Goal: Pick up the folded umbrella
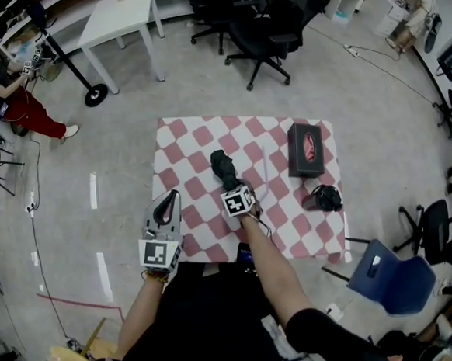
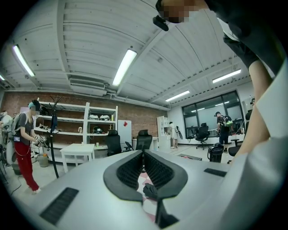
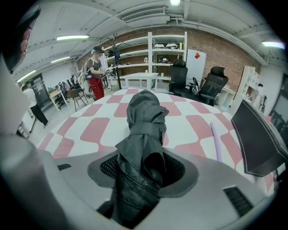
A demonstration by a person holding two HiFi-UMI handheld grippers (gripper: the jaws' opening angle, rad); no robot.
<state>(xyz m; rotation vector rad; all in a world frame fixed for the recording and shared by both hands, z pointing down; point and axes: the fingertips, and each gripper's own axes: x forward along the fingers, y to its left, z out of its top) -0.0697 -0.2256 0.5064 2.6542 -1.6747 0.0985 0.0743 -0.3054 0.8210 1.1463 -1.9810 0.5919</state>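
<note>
Right gripper view, best angle for this one. Looking straight along a folded umbrella point(image 3: 143, 108), black, lying flat on the pink-and-white checked table point(image 3: 90, 130), long axis running away from the camera. Near end tucked right between the jaws of the right gripper point(image 3: 143, 170), filling the gap, with fabric bunched against both pads by the look of it. So clamped on the near end, not lifted yet, resting on the cloth.

Handling guess: pretty light, with a loose nylon skin over a stiff folded core. Slippery-ish and squishy outside, so expect the fabric to slide or crumple a bit before the pads bite on the ribs underneath. Not fragile. Cinched by a strap point(image 3: 146, 130) round the middle, probably the firmest spot and nearer the balance point. Held this close to one end, likely to droop at the far tip, so squeeze firm and lift slow.

Head view: same story from above, folded umbrella point(image 1: 223, 167) near the middle of the table. Left gripper point(image 1: 167, 200) off at the near-left edge, well apart from it, pinched closed on nothing and pointing out level into the room.
</note>
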